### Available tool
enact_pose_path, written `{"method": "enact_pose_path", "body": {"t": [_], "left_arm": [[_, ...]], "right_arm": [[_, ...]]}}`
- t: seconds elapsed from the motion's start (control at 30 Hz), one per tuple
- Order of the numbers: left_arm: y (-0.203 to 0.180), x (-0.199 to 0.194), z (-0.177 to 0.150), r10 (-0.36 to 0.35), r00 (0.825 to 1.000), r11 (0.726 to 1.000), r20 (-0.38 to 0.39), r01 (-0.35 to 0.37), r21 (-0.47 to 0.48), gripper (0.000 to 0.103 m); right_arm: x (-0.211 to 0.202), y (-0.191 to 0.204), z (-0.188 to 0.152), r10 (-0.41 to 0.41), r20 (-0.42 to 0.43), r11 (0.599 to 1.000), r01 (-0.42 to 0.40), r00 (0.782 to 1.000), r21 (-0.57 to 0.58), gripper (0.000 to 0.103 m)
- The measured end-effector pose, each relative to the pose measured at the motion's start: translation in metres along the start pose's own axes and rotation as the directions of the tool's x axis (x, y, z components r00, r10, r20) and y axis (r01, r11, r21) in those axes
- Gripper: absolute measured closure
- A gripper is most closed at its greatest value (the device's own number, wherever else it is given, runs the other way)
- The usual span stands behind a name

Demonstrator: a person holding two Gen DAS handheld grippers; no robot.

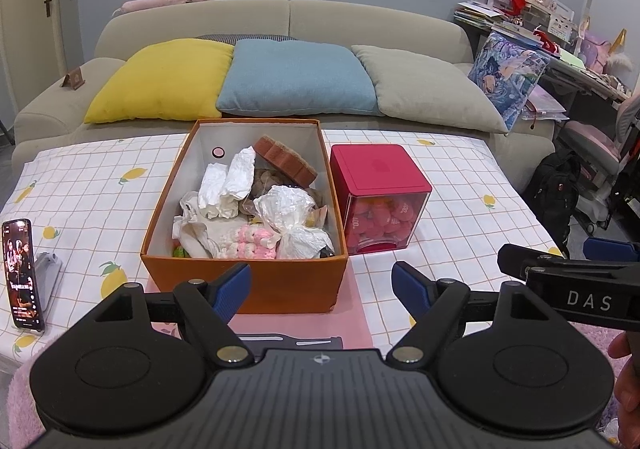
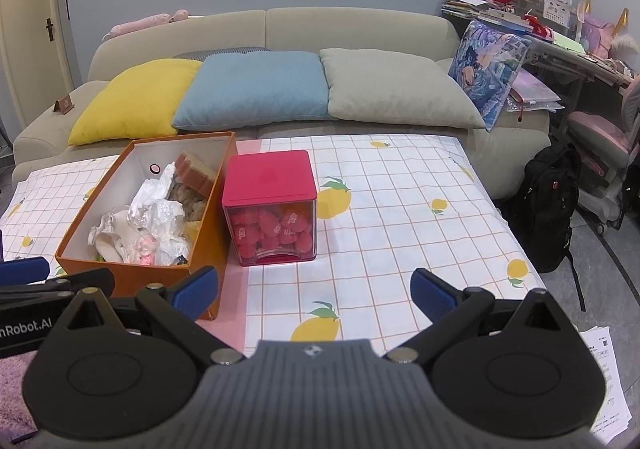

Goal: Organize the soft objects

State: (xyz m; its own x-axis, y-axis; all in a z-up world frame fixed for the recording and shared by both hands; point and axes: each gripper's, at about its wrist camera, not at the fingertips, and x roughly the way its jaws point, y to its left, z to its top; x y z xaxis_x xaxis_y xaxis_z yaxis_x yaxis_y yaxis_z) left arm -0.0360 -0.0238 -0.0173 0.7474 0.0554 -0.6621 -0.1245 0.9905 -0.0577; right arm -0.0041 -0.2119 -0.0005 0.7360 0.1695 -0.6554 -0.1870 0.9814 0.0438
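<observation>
An orange cardboard box (image 1: 244, 283) stands on the table, also in the right wrist view (image 2: 120, 275). It holds several soft things: crumpled white tissues (image 1: 230, 179), a white plastic bag (image 1: 290, 211), a pink and white knitted piece (image 1: 250, 241), a brown sponge (image 1: 286, 161) and a beige cloth (image 1: 196, 227). My left gripper (image 1: 322, 289) is open and empty, just in front of the box. My right gripper (image 2: 316, 291) is open and empty, to the right of the box, above the tablecloth.
A red-lidded clear cube (image 1: 380, 197) of pink hearts stands right of the box, also in the right wrist view (image 2: 270, 205). A phone (image 1: 22, 275) on a stand is at the table's left. A sofa with cushions (image 1: 296, 79) lies behind. A black backpack (image 2: 550, 205) sits on the floor right.
</observation>
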Motion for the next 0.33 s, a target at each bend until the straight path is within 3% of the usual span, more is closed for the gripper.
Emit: {"method": "enact_pose_path", "body": {"t": [0.33], "left_arm": [[0.0027,0.0001,0.001,-0.001,1.0,1.0,0.002,0.001,-0.003,0.01]], "right_arm": [[-0.0005,-0.0008,0.0007,0.002,-0.004,1.0,-0.002,1.0,-0.002,0.003]]}}
